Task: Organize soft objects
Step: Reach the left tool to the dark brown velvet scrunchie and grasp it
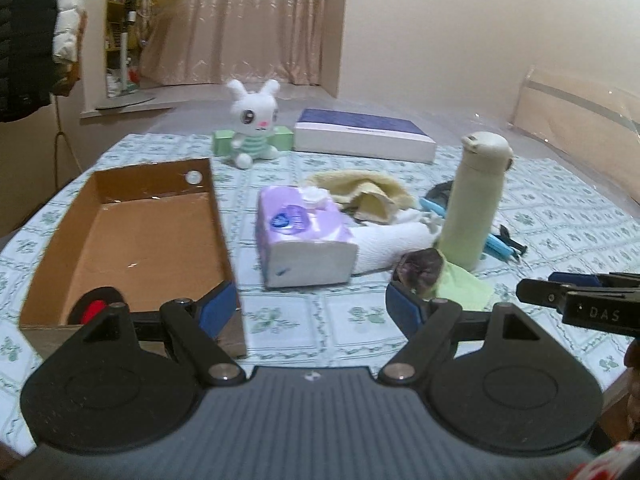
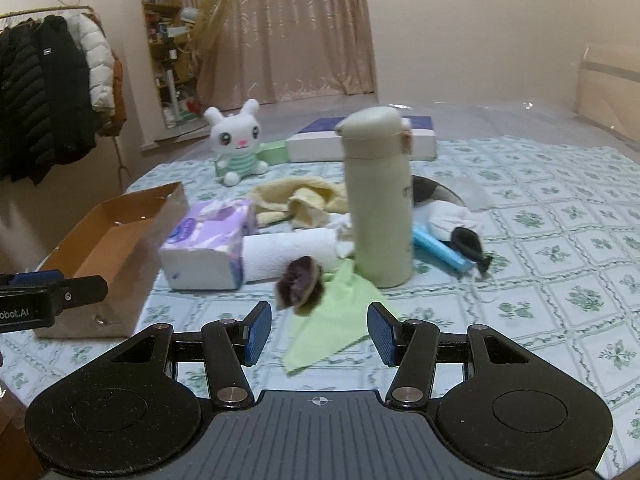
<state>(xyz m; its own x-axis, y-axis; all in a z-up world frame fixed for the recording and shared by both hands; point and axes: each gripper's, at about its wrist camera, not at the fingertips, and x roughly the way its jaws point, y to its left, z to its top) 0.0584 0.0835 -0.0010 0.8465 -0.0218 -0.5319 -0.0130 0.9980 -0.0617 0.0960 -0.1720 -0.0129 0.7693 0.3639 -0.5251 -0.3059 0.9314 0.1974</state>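
A: Left tool [image 1: 312, 308]?
B: Released. Blue pads wide apart, nothing between. Low over the near edge of the desk [image 1: 280, 320], just right of the box [image 1: 132, 232].
A: Right tool [image 2: 319, 330]?
B: Released too, pads narrower than the left pair, gripping nothing. Green cloth [image 2: 332, 320] on the desk just past the pads, not touched.
A: Box contents?
B: Brown cardboard, open top, far left of the desk. Bare floor visible; something red and black [image 1: 96, 306] at the near corner, partly hidden by the left tool, cannot tell what.
A: Soft things, where?
B: All outside the box. Tissue pack [image 1: 304, 240], purple and white, mid-desk, right of the box. White roll [image 2: 288, 254] lying on its side against the pack's right side. Dark scrunchie [image 2: 300, 286] on the near end of the green cloth, beside the roll. Yellow towel [image 1: 360, 192] crumpled behind the pack. White cloth [image 2: 452, 218] further right, behind the bottle.
A: Bottle?
B: Pale green, upright, standing on the far corner of the green cloth [image 2: 378, 196]. Blue tube [image 2: 440, 250] lying to its right, black item [image 2: 468, 242] beside that, blurred.
A: Far side?
B: Plush rabbit [image 1: 254, 124] seated upright, green blocks [image 1: 224, 142] flanking it. Blue-and-white flat box [image 1: 364, 136] to its right.
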